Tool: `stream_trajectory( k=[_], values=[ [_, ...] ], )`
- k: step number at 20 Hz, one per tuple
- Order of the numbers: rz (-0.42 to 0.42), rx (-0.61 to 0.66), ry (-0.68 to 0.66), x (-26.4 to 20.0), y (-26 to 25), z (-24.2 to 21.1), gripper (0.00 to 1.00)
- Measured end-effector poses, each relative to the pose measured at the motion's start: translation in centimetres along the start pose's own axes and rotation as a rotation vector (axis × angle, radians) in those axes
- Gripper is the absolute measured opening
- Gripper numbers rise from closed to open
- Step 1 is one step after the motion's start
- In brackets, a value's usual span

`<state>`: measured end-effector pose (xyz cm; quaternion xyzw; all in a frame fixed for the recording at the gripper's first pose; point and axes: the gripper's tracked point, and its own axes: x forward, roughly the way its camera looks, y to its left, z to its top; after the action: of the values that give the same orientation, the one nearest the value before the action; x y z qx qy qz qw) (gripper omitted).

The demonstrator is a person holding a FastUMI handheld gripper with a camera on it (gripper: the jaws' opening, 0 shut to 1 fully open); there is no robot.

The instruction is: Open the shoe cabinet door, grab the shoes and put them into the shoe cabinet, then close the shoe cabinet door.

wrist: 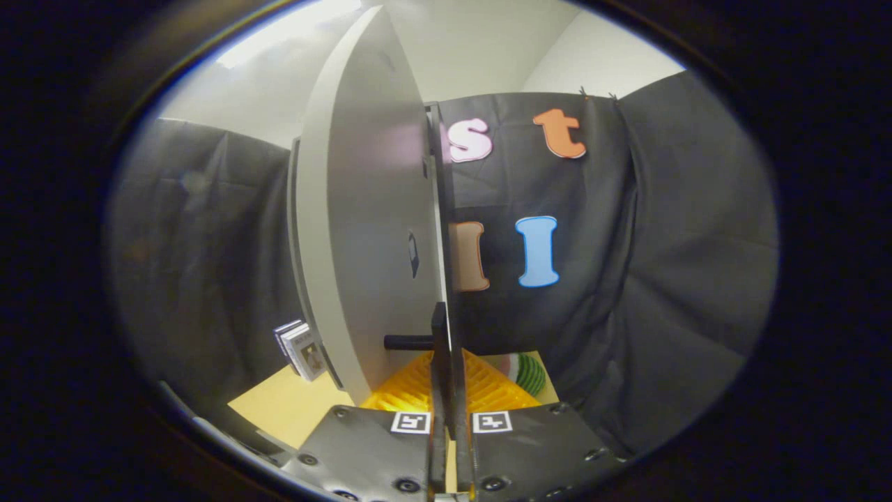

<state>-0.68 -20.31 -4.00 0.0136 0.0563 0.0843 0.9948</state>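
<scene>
Yellow tabletop (293, 404), cabinet door (369, 230) open, tool (446, 390) closed

Mat: a yellow ridged mat (488, 390) is laid on the table (279, 408).
Cards: small boxes (301, 348) are stood beside it.
Fruit: a watermelon slice (529, 373) is seen behind.

grey cabinet door (369, 209) ajar, edge-on, dark handle (408, 341) near btm
</scene>
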Motion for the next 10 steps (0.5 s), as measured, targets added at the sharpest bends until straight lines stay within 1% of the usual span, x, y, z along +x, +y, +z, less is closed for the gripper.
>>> stream_trajectory(
  k=[2,5,8,10],
  values=[
    [-0.001,-0.004,0.005,-0.6,-0.4,-0.2,0.08],
    [-0.013,0.002,-0.011,-2.2,-0.2,0.0,0.07],
    [-0.059,-0.019,-0.052,-5.6,-0.1,0.8,0.07],
    [-0.086,-0.025,-0.082,-7.6,1.2,1.1,0.07]
  ],
)
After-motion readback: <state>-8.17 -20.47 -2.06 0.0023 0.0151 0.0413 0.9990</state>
